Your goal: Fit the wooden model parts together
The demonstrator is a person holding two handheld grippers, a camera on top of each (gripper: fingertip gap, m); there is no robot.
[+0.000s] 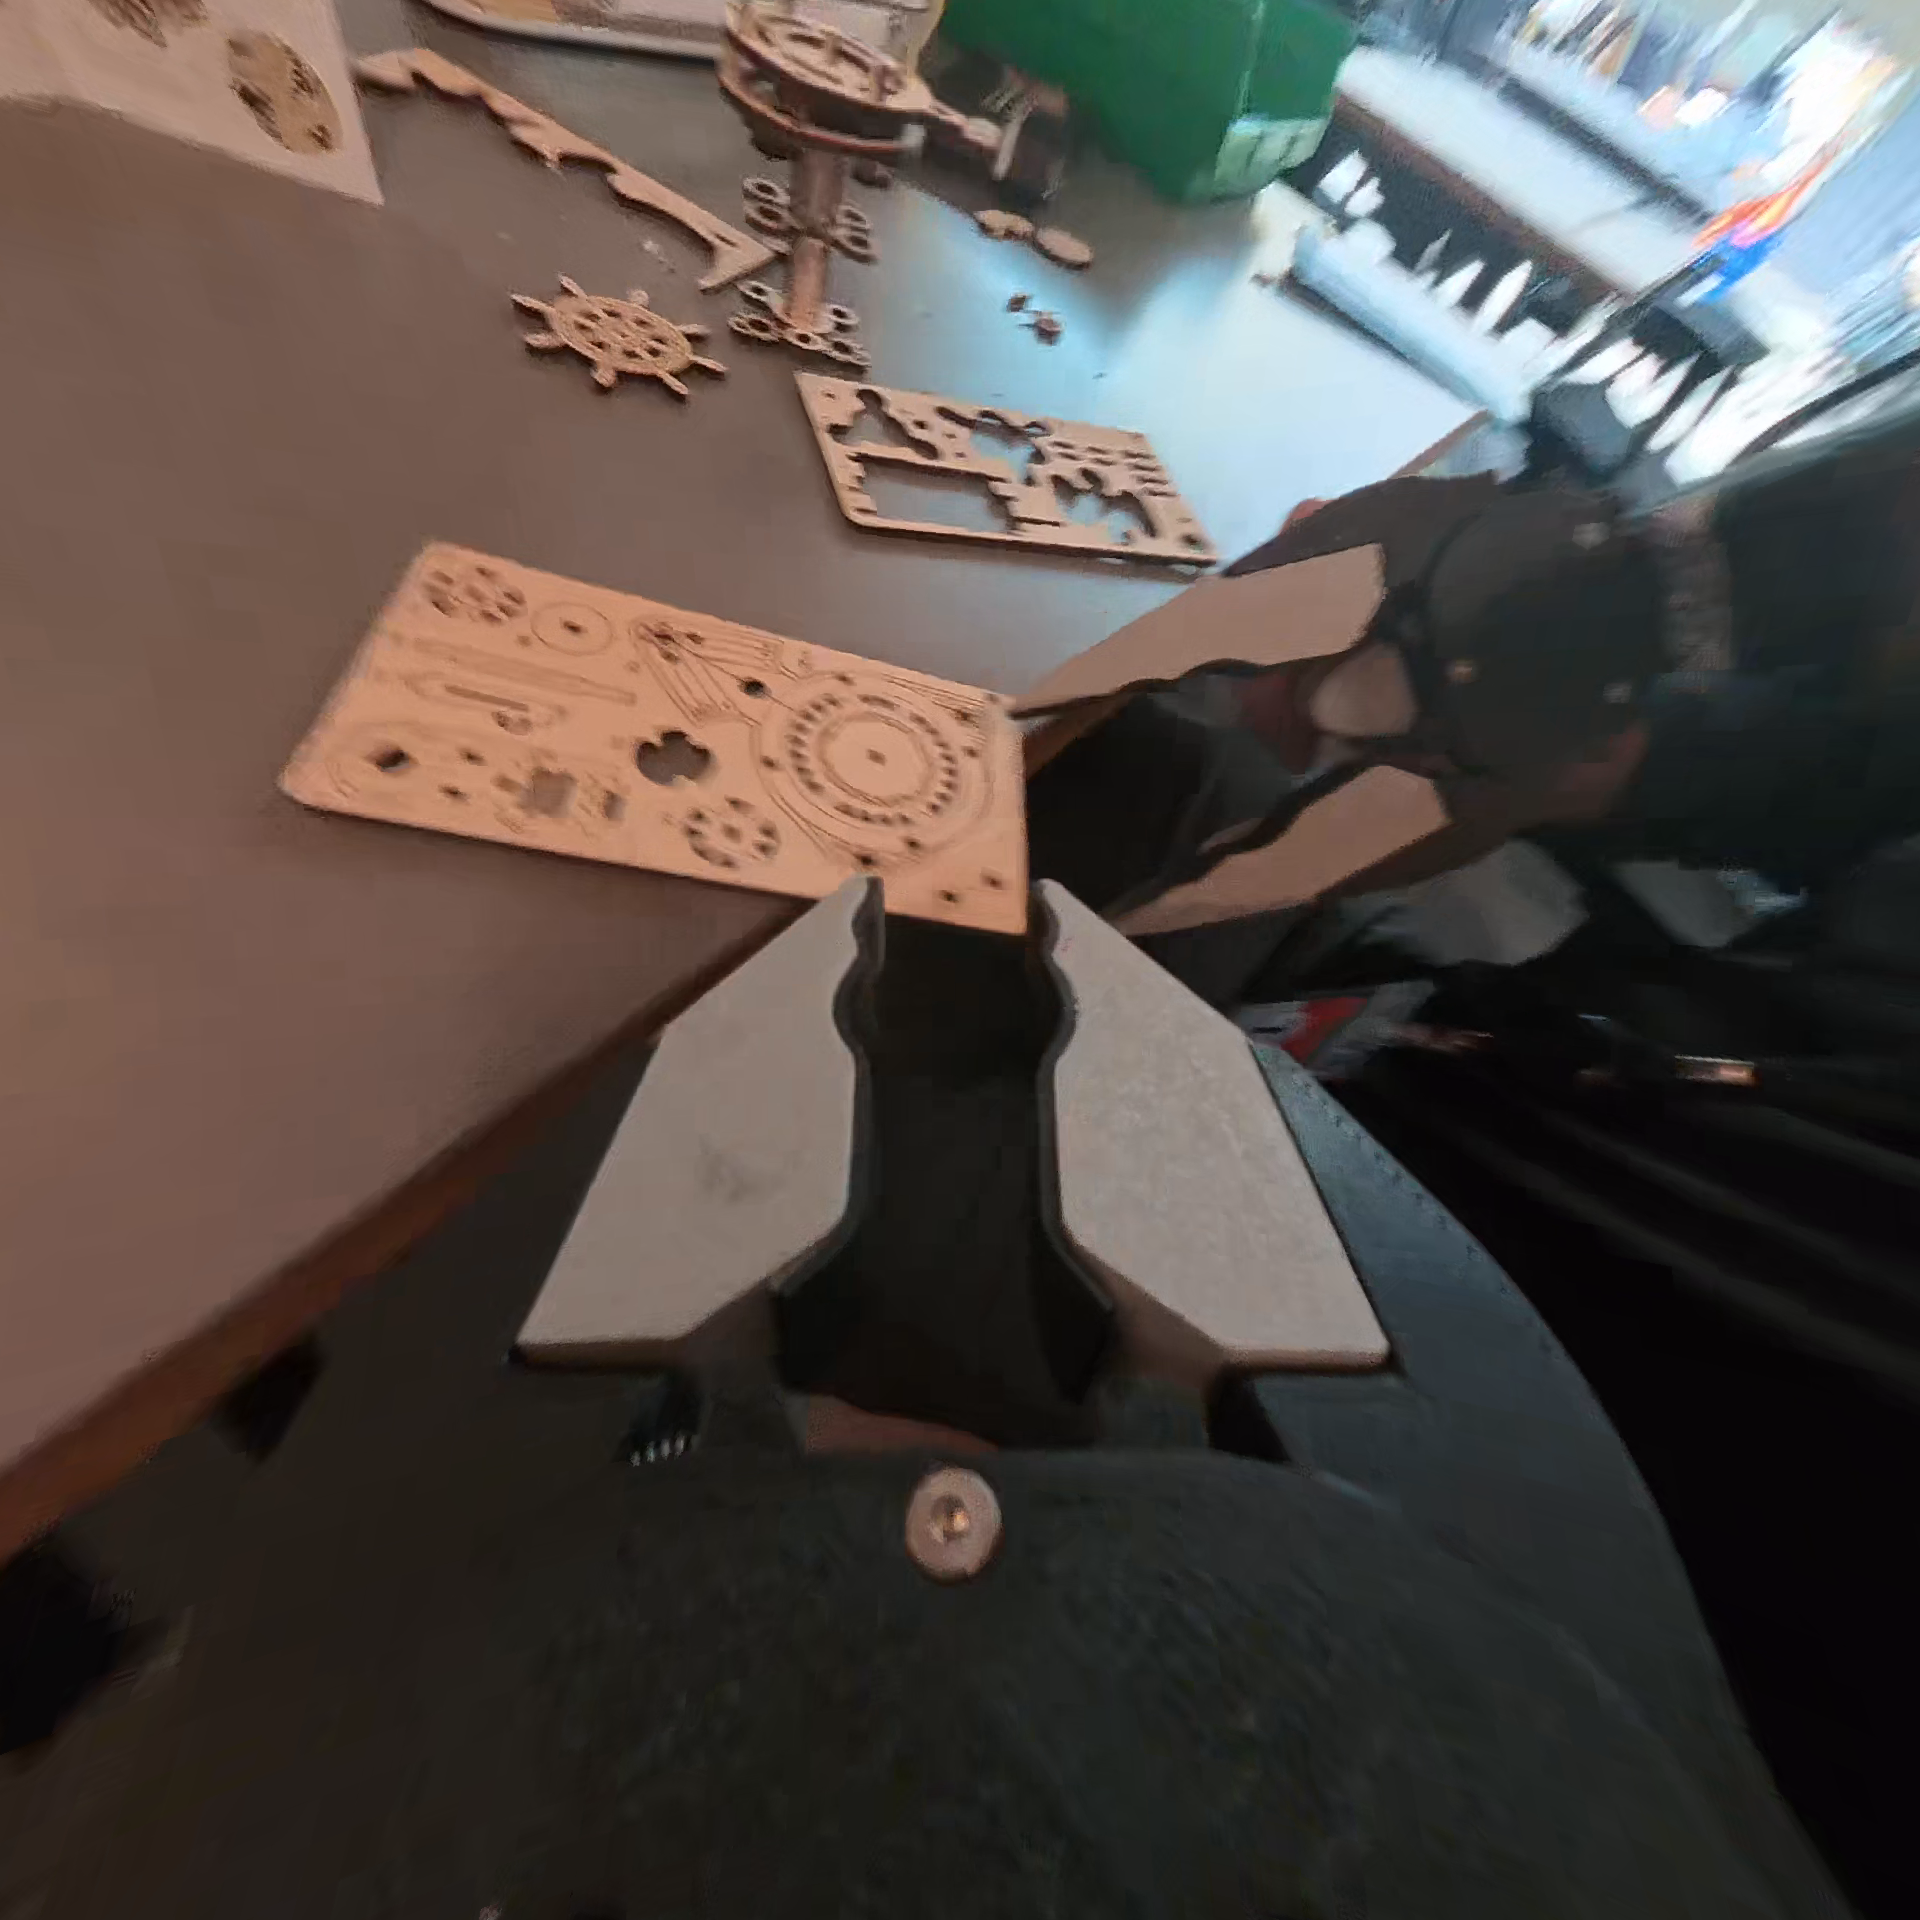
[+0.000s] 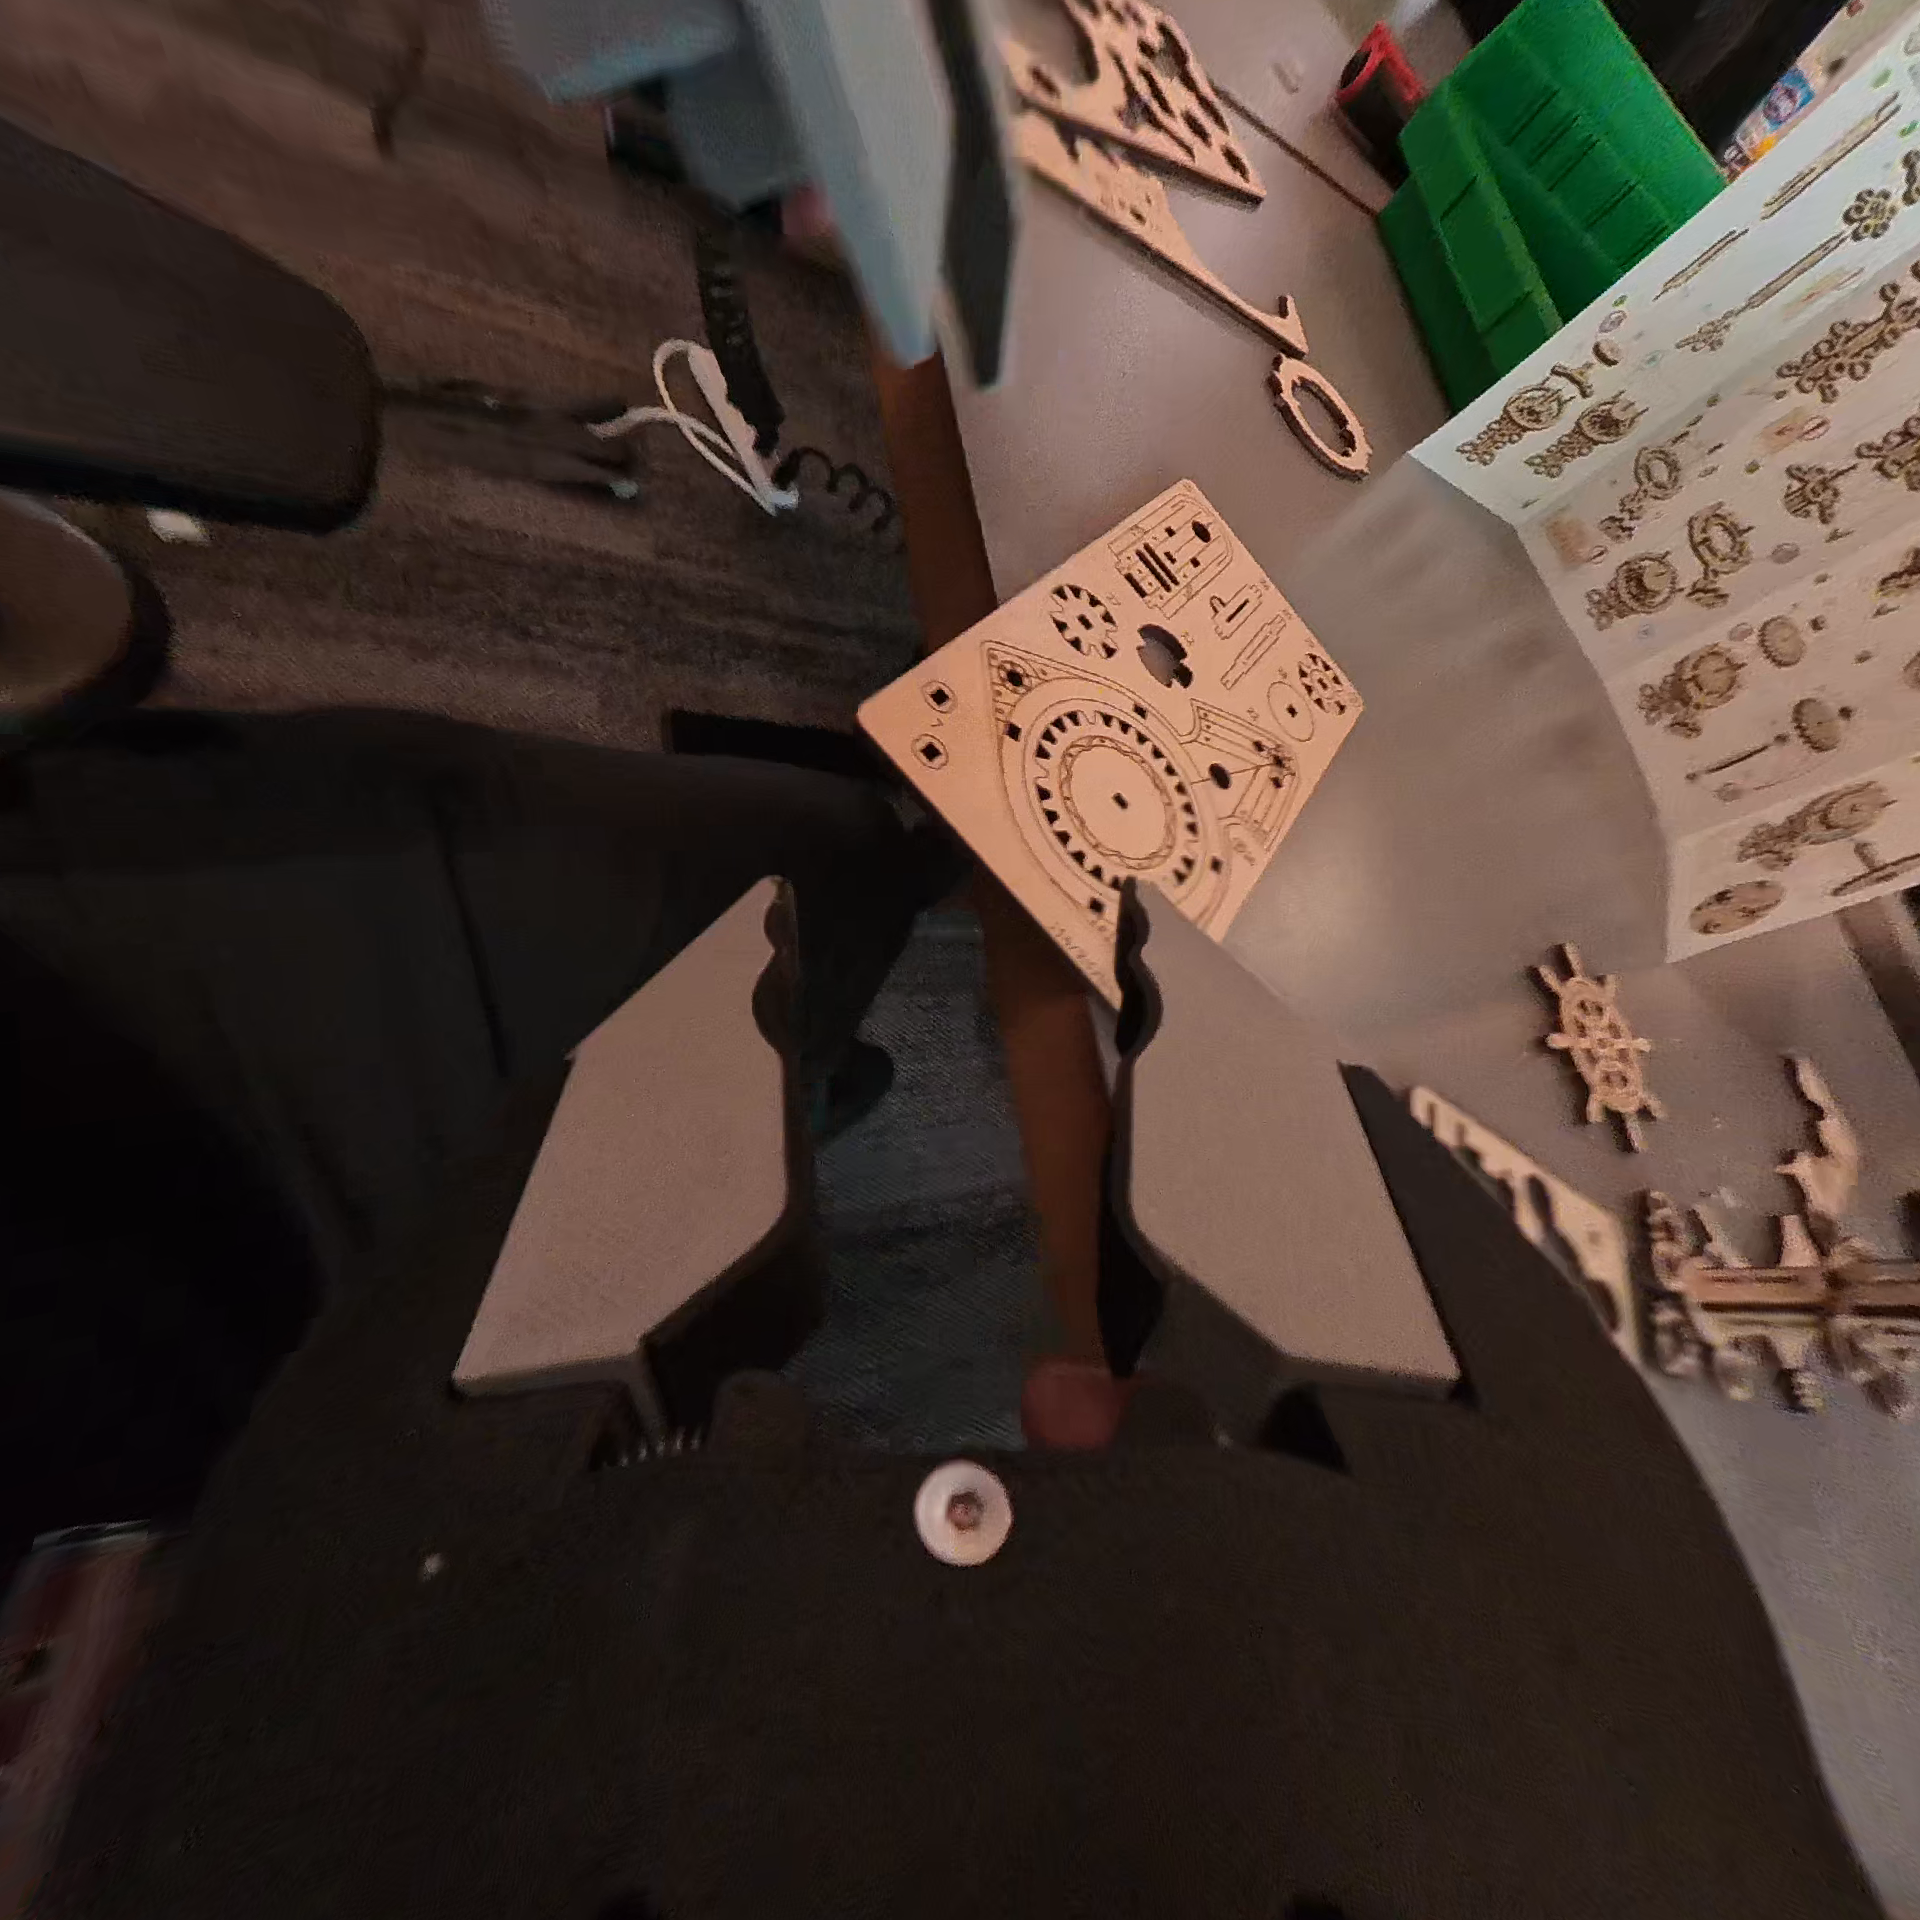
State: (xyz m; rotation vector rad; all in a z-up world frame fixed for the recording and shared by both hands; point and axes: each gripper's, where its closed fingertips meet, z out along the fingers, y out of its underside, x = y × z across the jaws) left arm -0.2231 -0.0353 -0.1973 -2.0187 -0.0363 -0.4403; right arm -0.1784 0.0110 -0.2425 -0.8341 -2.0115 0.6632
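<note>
Hovering off the near edge of the grey table point(image 1: 312, 520), the left gripper point(image 1: 956, 904) has its jaws parted with nothing between them; fingertips sit just short of the overhanging corner of the wooden parts sheet point(image 1: 665, 727). That sheet lies flat at the table edge, laser-cut outlines mostly unpunched, a few holes where pieces are out.

Right gripper point(image 2: 956, 914) also spread wide and empty, straddling the table's brown edge; one finger overlaps the sheet's near corner in the right wrist view, contact uncertain through the blur.

Farther in on the table: a ship's-wheel piece point(image 1: 618, 332), a spent frame sheet point(image 1: 997, 473), a long jagged offcut point(image 1: 582, 156), and the partly built wooden model point(image 1: 810, 135) standing upright. A printed instruction sheet point(image 2: 1704, 540) lies beside the parts sheet. A green box point(image 1: 1143, 83) sits at the far side.
</note>
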